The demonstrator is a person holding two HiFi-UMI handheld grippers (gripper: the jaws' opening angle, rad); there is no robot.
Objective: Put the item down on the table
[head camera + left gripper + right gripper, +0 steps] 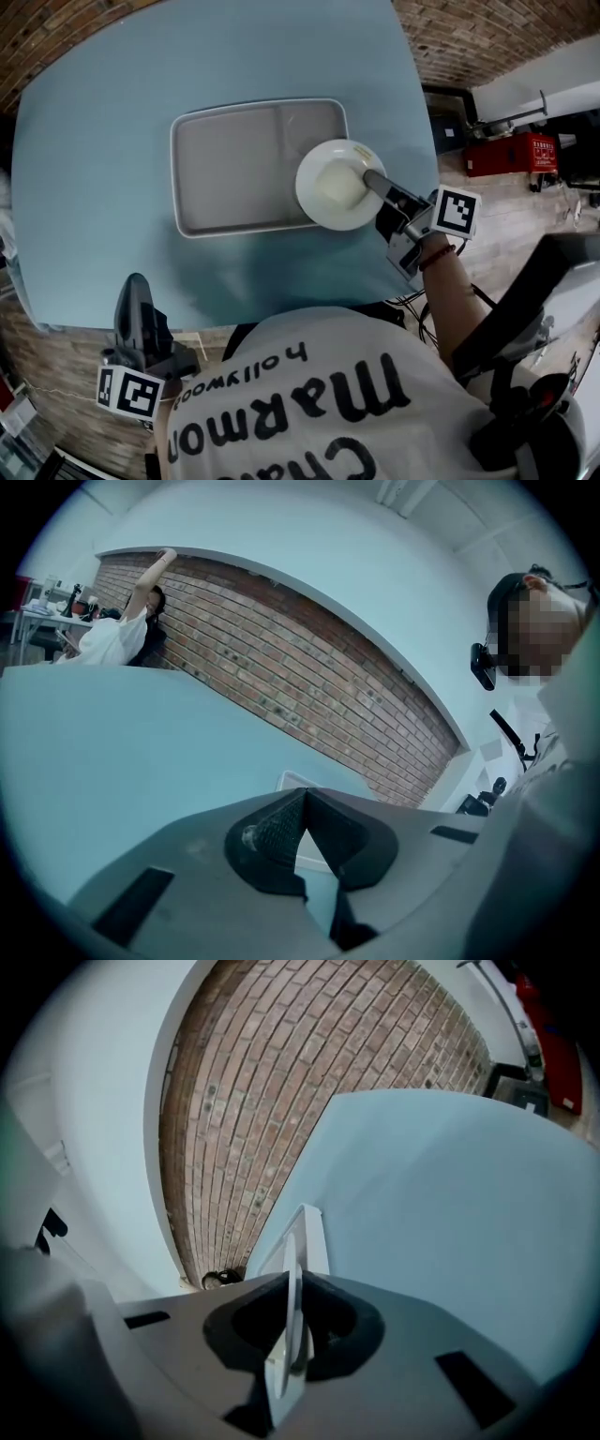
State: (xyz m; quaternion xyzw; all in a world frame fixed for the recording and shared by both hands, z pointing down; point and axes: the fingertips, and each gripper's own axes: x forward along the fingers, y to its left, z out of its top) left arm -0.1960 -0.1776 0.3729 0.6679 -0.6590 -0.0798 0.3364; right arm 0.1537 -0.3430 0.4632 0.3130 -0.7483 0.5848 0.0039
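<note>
The round white ceramic plate (336,185) is not yet down on the pale blue bench (94,169). The right tongs (375,178) are clenched on its rim and hold it level over the right end of the grey rectangular tray (216,159); I cannot tell whether it touches the tray. Setting it on bare bench and letting go remain. The right forearm (448,286) reaches in from the near right edge. The left tongs (138,286) hang off the bench beside the body, clenched on nothing.
</note>
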